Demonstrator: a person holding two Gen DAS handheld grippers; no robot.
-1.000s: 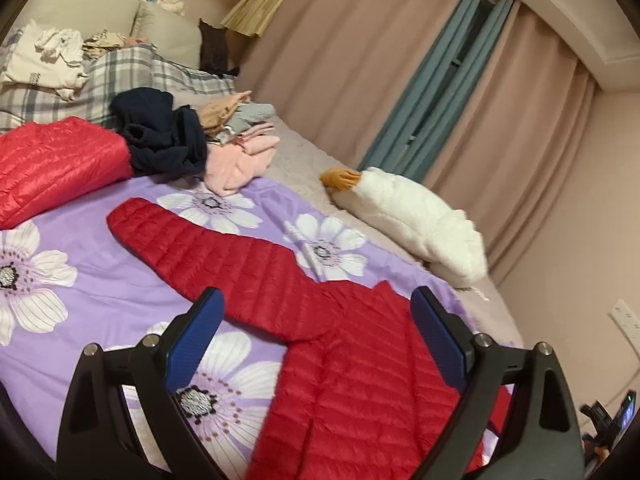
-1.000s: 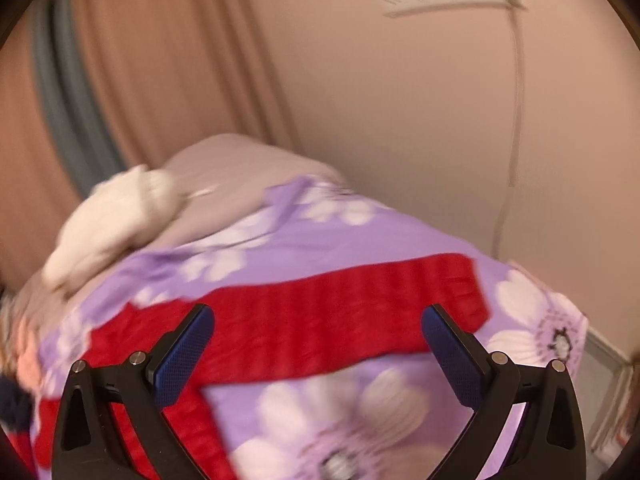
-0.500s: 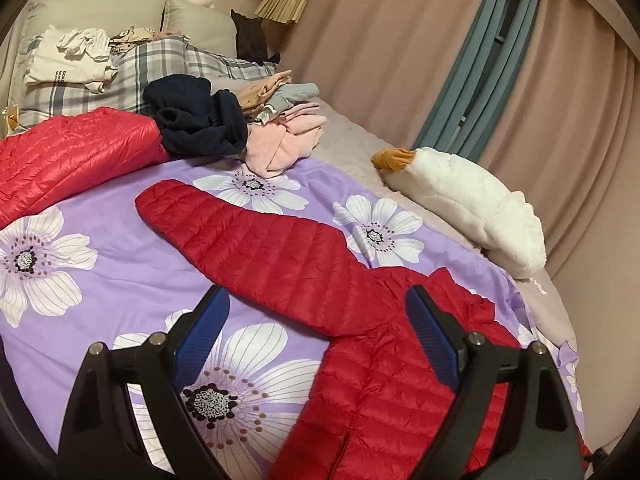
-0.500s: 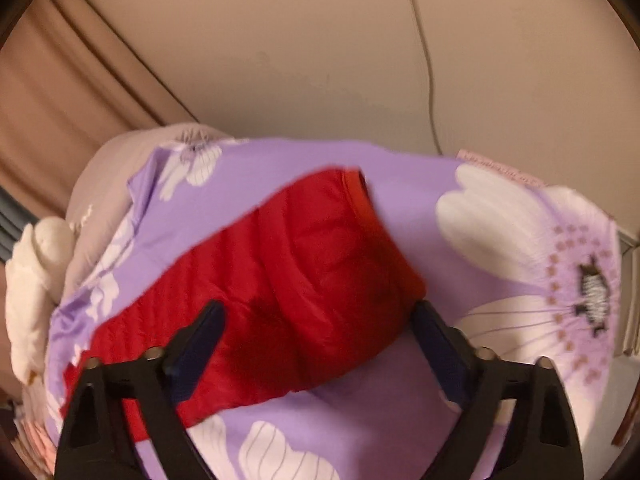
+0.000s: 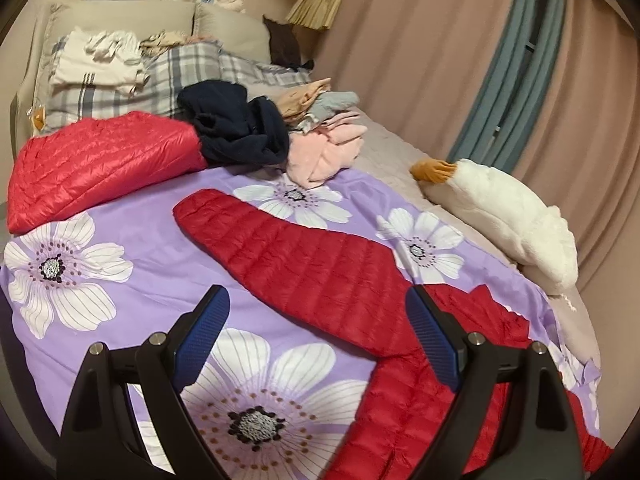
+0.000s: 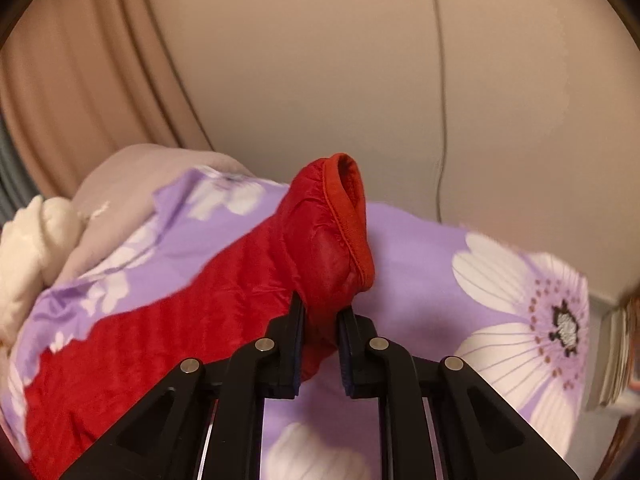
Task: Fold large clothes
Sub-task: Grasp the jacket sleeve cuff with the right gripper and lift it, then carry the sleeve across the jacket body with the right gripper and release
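Note:
A red quilted down jacket (image 5: 404,364) lies spread on a purple flowered sheet (image 5: 132,240), one sleeve (image 5: 288,256) stretched toward the far left. My left gripper (image 5: 316,334) hovers open above that sleeve's inner end, nothing between its blue pads. In the right wrist view the jacket's other sleeve (image 6: 180,328) runs to the sheet's edge. My right gripper (image 6: 322,312) is shut on that sleeve just behind its cuff (image 6: 348,216), which stands bunched up above the fingers.
A second red down jacket (image 5: 96,168) lies folded at the far left, beside a pile of dark, pink and beige clothes (image 5: 280,132). Plaid pillows (image 5: 160,76) sit behind. A white plush toy (image 5: 508,216) lies at the right edge by the curtains (image 5: 440,60). A wall (image 6: 400,92) is close behind the right sleeve.
My right gripper sank onto the sleeve end and its jaws went from wide open to shut on the fabric, lifting the cuff. My left gripper dipped lower over the other sleeve, staying open.

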